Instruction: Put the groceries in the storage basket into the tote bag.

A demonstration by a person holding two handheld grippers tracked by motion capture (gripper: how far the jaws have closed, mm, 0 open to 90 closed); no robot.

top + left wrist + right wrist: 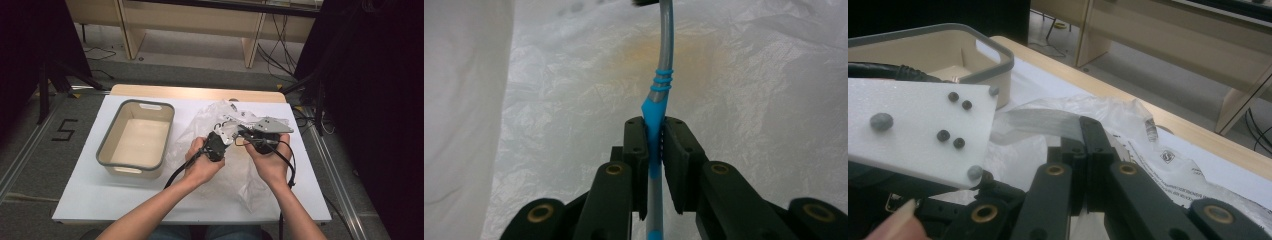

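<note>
1. While the clear plastic bag lies right of the grey-rimmed bin, a blue-and-silver toothbrush handle is clamped between the left gripper jaws, apparently inside the bag.
2. Bag film appears pinched by the closed right gripper, probably to hold it open.
3. The brush head is cut off.

High view: fixed overhead, facing forward and down on the counter. Left gripper view: very close, facing into the plastic bag. Right gripper view: low, looking across counter; shares bag and bin with high view
</note>
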